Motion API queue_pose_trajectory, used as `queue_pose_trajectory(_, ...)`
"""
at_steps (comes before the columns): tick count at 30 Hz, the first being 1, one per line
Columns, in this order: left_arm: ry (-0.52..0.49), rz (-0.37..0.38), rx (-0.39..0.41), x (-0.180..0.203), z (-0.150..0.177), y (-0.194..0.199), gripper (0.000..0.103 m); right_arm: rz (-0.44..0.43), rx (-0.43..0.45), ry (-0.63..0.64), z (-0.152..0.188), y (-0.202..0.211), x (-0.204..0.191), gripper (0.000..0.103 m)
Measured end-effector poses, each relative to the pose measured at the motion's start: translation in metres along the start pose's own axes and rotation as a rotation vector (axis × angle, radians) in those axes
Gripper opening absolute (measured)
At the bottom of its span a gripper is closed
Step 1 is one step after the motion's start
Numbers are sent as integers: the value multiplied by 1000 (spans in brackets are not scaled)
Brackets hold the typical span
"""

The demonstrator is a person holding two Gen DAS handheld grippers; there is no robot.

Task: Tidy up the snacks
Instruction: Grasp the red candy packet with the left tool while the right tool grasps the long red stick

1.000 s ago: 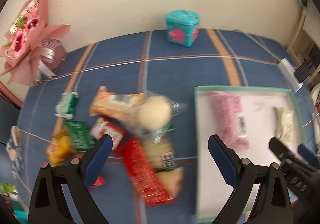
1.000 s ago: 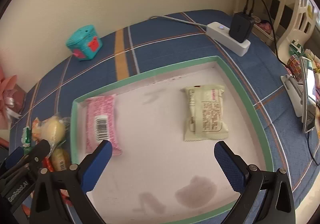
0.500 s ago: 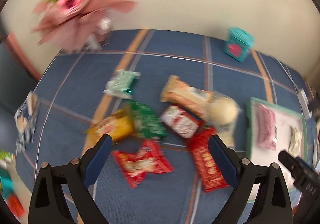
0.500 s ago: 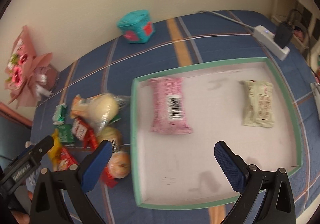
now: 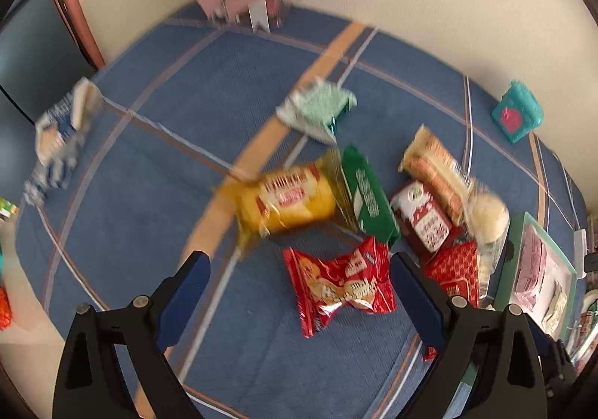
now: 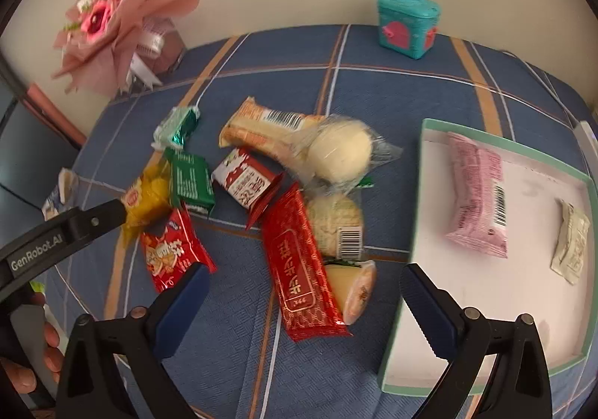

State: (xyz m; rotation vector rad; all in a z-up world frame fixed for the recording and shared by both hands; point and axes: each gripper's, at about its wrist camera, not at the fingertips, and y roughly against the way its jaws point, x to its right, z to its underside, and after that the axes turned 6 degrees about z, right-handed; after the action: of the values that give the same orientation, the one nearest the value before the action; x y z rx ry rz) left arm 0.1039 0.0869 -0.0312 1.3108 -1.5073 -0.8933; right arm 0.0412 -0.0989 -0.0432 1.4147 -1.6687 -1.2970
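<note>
Both sets of jaws stand wide apart and empty, the left gripper (image 5: 299,277) poised over the near edge of the snack heap, the right gripper (image 6: 304,288) hanging just short of it. Between the left jaws sits the red twist-ended packet (image 5: 338,282), with the yellow cake packet (image 5: 289,200) just beyond; that looks like the next pick, being loose at the edge of the heap. Ahead of the right jaws lies the long red packet (image 6: 301,264), overlapping a round biscuit pack (image 6: 336,223). Off past the right jaw, the green-rimmed tray (image 6: 416,195) already holds a pink packet (image 6: 476,193) and a pale packet (image 6: 572,241), so sorting is barely begun. Everything rests on a blue plaid cloth (image 6: 392,94) over the bench, a cream wall behind, a pink bouquet (image 6: 108,15) and teal box (image 6: 407,25) at the back.
</note>
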Motion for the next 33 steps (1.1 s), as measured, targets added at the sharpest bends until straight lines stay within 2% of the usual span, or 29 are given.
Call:
queue_pose_trajectory(4, 41, 35, -59, -1, 3, -21, 96, 53, -24, 62, 4, -17, -14, 100)
queue_pose_trajectory(9, 39, 31, -111, 5, 7, -43, 96, 108, -54, 127, 9, -39, -23, 96)
queue_pose_trajectory(18, 52, 28, -172, 9, 15, -71, 95, 254, -38, 264, 21, -58, -44, 93)
queue_pose_trajectory(22, 57, 45, -177, 11, 18, -75, 89, 293, -21, 310, 21, -61, -49, 90)
queue_pose_trajectory(27, 52, 70, -172, 18, 25, -76, 76, 312, -3, 313, 19, -56, -49, 78)
queue_pose_trajectory(32, 47, 91, -171, 29, 20, -74, 61, 293, -2, 302, 16, -53, -47, 68)
queue_pose_trajectory(33, 47, 92, -171, 31, 20, -73, 61, 290, -2, 302, 15, -52, -47, 67)
